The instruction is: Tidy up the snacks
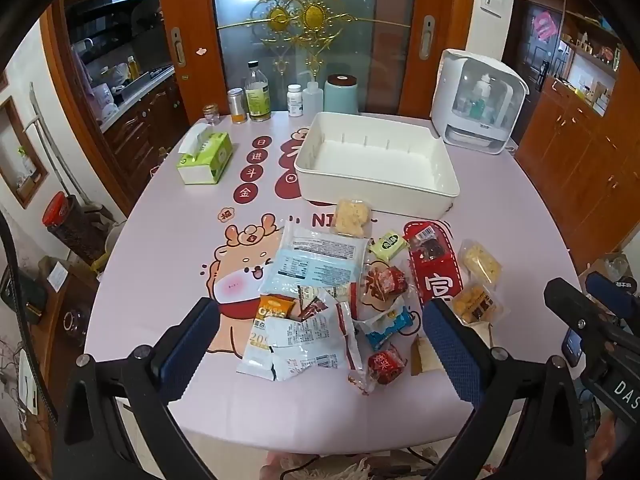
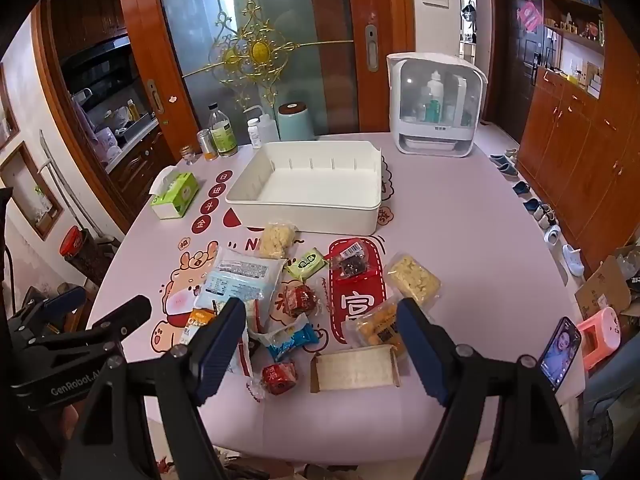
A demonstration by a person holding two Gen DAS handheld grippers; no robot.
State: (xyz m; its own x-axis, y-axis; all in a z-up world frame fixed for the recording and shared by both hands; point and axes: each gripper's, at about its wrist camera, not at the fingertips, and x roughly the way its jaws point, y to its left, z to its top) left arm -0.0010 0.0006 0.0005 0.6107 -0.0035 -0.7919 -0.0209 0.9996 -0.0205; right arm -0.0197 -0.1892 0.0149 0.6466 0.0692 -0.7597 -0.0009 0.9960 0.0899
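The left hand-held gripper [image 1: 320,322] hangs above the near edge of the bench [image 1: 168,248], its jaws spread wide with nothing between the pads; below it lies a heap of snacks [image 1: 320,300]. The right hand-held gripper [image 2: 322,330] is also wide and holds nothing, tilted down over the same heap from the right side.

The snacks are scattered on the near half of the bench: a pale blue packet [image 1: 316,258], an orange oat bar [image 1: 274,308], two red wrapped sweets [image 2: 304,298], a small green packet [image 1: 388,245], a blue wrapper [image 2: 292,340], clear bags of yellow puffed pieces [image 2: 414,278] and a flat brown card box [image 2: 354,368] nearest the edge.

Just behind the heap stands a white tray [image 1: 376,186] with nothing in it. A green tissue box [image 1: 206,158] sits to its left, bottles and jars [image 1: 258,94] line the far edge, and a white cabinet [image 1: 480,100] stands at the far right corner
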